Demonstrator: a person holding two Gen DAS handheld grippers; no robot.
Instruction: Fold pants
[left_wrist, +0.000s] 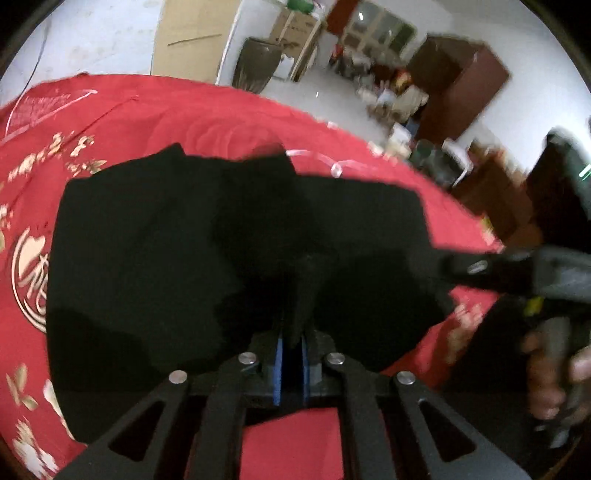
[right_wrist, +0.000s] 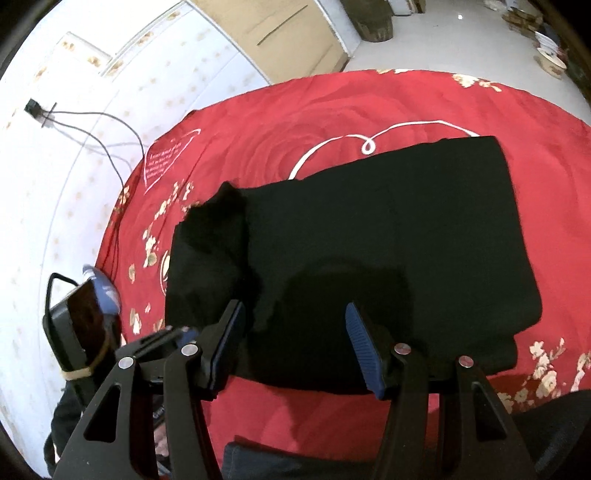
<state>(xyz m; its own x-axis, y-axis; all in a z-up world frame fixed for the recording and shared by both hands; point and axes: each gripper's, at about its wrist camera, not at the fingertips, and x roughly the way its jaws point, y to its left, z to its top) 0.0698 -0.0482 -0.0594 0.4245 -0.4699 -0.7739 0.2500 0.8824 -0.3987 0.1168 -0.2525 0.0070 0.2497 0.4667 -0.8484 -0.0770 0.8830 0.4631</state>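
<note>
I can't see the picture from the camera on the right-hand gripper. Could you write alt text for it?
Black pants, partly folded into a rough rectangle, lie on a red bedspread with a rose pattern and gold flowers. The right gripper hangs over their near edge, its blue-padded jaws open and holding nothing. A white wall with a dangling cable stands to the left.

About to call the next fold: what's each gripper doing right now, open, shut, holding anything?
Left gripper: shut on a pinch of the black pants.
Right gripper: open, holding nothing, above the near edge of the pants.
</note>
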